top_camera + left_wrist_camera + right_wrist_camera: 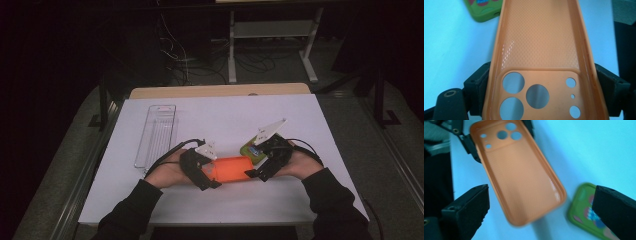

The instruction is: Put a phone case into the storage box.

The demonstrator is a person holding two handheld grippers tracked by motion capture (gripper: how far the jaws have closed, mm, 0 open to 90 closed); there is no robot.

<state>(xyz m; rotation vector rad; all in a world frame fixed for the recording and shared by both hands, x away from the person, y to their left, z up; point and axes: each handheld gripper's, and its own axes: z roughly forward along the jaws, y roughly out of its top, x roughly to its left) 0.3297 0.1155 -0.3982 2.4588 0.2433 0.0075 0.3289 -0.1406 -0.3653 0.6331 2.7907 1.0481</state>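
I'm holding the orange phone case [231, 169] with my left gripper [207, 175], jaws closed on both long sides at the end with the camera holes. In the left gripper view the two black pads are pressing against the case's side walls, one on each side of the hole cluster. The open inside is facing up, textured floor showing.

The case is sitting near the front edge of the white table [225, 120], between my two hands, lying roughly crosswise. I can't tell whether its far end is resting on the table or lifted off it.

My right gripper [260, 172] is standing wide open, nothing between the jaws. In the right gripper view its two black jaws are flanking the free end of the case without touching it; that end is showing between them with table on either side. The picture there is slightly blurred.

A green phone case [252, 151] with a colourful pattern is lying flat on the table just beside the orange one, under my right hand. A clear tray [156, 135] is sitting further off to the left, well apart from both.
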